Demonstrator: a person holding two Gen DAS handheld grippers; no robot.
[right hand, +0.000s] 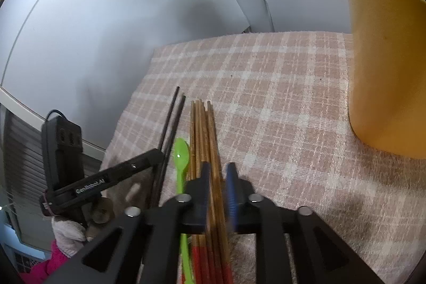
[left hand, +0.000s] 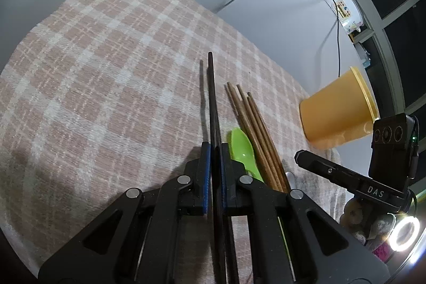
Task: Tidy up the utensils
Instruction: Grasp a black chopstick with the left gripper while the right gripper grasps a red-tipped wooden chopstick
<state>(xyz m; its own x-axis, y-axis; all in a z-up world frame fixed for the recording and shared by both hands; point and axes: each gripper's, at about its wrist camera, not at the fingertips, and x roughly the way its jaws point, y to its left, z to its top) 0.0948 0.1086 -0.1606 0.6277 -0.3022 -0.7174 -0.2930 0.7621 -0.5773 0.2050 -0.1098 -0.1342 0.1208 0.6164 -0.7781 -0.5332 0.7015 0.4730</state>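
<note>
Two slim black chopsticks [left hand: 214, 108] pinched in left gripper [left hand: 215, 172]; checked woven cloth [left hand: 106, 57]

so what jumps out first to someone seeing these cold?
The left tongs clamp black chopsticks sticking out over the pink checked cloth. Beside them lie a bundle of wooden chopsticks, between the right tongs, which look not fully shut, and a bright green spoon. An orange-yellow cup stands to the right.

Spoon [left hand: 243, 148] btwn chopstick bundles [left hand: 255, 129] on cloth [left hand: 106, 71]; cup [left hand: 336, 111] to right.
</note>
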